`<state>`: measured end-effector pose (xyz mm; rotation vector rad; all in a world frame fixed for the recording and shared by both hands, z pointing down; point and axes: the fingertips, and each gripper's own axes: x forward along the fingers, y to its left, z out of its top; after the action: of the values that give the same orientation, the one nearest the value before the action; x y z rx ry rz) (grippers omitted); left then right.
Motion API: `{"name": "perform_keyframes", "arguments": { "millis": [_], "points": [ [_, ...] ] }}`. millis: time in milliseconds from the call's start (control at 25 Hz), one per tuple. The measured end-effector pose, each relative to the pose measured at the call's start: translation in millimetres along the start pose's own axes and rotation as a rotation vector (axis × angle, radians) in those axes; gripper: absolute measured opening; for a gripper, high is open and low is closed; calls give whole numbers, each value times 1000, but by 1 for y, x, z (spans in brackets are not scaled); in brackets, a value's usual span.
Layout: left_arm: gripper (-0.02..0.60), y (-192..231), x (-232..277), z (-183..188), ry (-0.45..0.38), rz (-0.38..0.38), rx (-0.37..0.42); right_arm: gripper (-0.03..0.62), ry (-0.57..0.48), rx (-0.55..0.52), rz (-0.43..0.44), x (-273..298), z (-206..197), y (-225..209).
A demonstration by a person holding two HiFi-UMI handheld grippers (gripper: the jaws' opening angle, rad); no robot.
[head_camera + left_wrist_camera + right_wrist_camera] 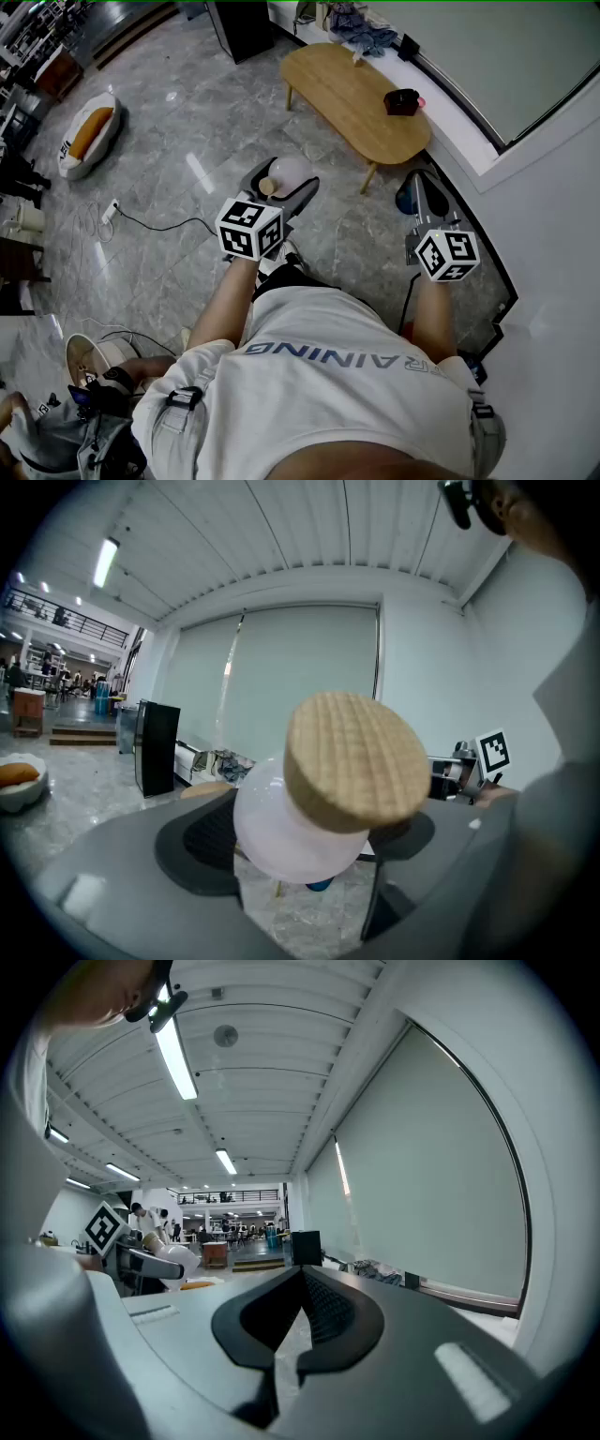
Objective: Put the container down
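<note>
Left gripper (281, 187): jaws wide apart and clamped on the container (281, 841). In the left gripper view the white, rounded body sits squarely between the two dark pads, pressed on both sides. Its round wooden lid (356, 761) sticks out past the jaws toward the camera, tilted to the right of the frame. In the head view I see the container at frame centre, held up in the air over the grey marble floor (187, 112) and resting on nothing.

Right gripper (300, 1283): jaws together, tips touching, nothing between them. In the head view it hangs at the right of the frame, well apart from the container, close to the white wall.

Around it: an oval wooden surface (347, 89) lies up and right of the container in the head view, with bare floor between the two. A small black thing (401, 101) sits near the surface's right end, and the left end is bare wood. A heap of cloth (361, 28) lies on the ledge behind the surface. At the upper left of the frame a white tub (87, 136) with orange inside stands on the floor. A cable (150, 223) runs across the floor at the left, well apart from the jaws.
</note>
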<state>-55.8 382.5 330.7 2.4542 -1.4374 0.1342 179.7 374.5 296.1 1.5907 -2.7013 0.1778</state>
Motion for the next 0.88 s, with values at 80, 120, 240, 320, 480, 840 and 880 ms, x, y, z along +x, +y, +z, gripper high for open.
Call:
{"name": "perform_keyframes", "arguments": {
  "millis": [80, 120, 240, 320, 480, 840, 880],
  "points": [
    [397, 0, 2, 3, -2, -3, 1, 14, 0, -2, -2, 1, 1, -2],
    [397, 1, 3, 4, -3, -4, 1, 15, -1, -2, -2, 2, 2, -2],
    [397, 2, 4, 6, -4, -6, 3, 15, -1, 0, -3, 3, 3, -1],
    [397, 2, 4, 6, -1, -7, 8, 15, 3, 2, -3, 4, 1, -1],
    [397, 2, 4, 6, 5, -9, 14, 15, 11, -1, 0, 7, -1, 1],
    [397, 22, 4, 6, 9, -1, -9, 15, -36, 73, -40, 25, 4, -8],
    [397, 26, 6, 5, 11, -1, -11, 15, -33, 71, -39, 29, 2, -7]
  ]
}}
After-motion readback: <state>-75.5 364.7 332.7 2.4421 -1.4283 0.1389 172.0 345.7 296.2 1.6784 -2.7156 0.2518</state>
